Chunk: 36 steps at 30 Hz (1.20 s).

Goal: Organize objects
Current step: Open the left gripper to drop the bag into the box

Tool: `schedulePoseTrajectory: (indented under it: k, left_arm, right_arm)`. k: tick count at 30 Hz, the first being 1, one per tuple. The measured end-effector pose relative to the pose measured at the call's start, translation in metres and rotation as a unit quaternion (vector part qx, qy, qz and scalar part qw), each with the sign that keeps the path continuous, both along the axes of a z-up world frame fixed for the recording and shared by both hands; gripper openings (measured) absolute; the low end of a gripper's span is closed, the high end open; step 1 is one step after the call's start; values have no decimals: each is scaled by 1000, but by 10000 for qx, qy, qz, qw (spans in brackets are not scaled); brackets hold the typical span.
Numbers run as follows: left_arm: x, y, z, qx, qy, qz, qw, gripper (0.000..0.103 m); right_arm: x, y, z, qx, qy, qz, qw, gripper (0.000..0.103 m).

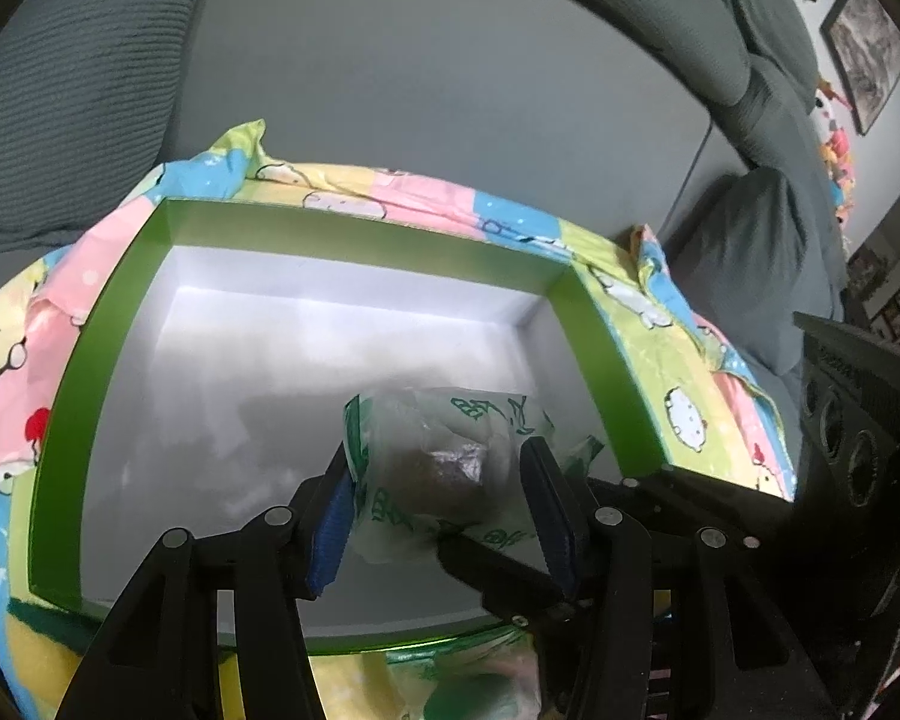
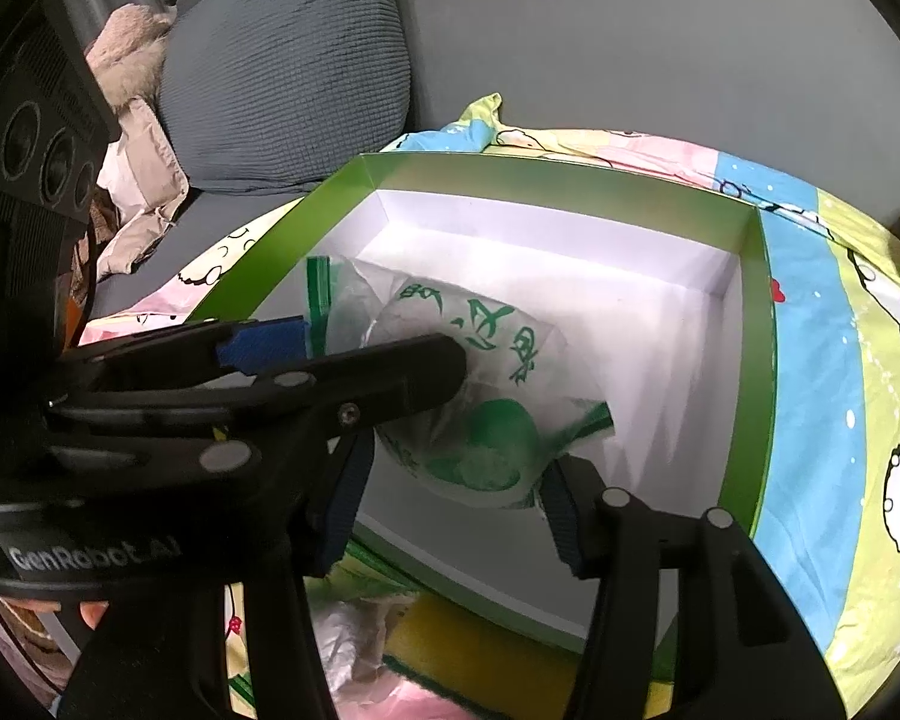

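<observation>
Both tools gripped one thin printed bag (image 1: pixel 444 468) over the box (image 1: pixel 354 222): left tool (image 1: pixel 444 510) near the box's front wall, right tool (image 2: pixel 450 516) beside it. Pulling apart could have torn the film; a slack grip could have dropped the dark lump outside the box.

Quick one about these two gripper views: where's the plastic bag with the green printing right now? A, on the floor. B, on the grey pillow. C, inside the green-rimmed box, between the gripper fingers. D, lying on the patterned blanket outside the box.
C: the plastic bag sits over the white floor of the green-rimmed box, between the fingers of the left gripper, with the right gripper around it too.
</observation>
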<state>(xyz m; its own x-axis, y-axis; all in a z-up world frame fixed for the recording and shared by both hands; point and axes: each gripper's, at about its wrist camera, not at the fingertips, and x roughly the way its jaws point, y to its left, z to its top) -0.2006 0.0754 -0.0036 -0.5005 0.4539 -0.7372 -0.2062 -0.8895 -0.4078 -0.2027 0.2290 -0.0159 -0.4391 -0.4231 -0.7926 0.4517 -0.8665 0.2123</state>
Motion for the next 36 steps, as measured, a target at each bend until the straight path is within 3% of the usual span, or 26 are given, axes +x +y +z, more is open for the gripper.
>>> schedulePoseTrajectory:
  k: [5, 8, 13, 16, 23, 26, 32, 36]
  left_arm:
    - [0, -1, -2, -152, -136, 144, 9997, 68]
    - [2, -2, 1, -221, -136, 211, 9994, 72]
    - [4, -5, 4, -314, -175, 363, 9987, 72]
    - [5, -7, 5, -371, -228, 465, 9980, 83]
    - [11, -12, 10, -452, -182, 591, 9971, 84]
    - [15, -14, 13, -526, -190, 651, 9963, 84]
    - [29, -15, 27, -663, -43, 711, 9953, 84]
    - [42, -14, 40, -696, 111, 751, 9947, 84]
  right_arm:
    - [2, 4, 3, 35, -25, -43, 10000, 53]
    - [3, 7, 6, 73, 20, -74, 9999, 56]
    - [5, 13, 12, 155, 116, -166, 9997, 64]
    - [8, 16, 17, 185, 180, -279, 9993, 71]
    - [16, 22, 28, 172, 296, -461, 9983, 72]
    - [21, 24, 32, 144, 302, -517, 9981, 78]
    - [37, 28, 46, 14, 416, -656, 9970, 79]
    - [49, 34, 56, -94, 513, -800, 9954, 86]
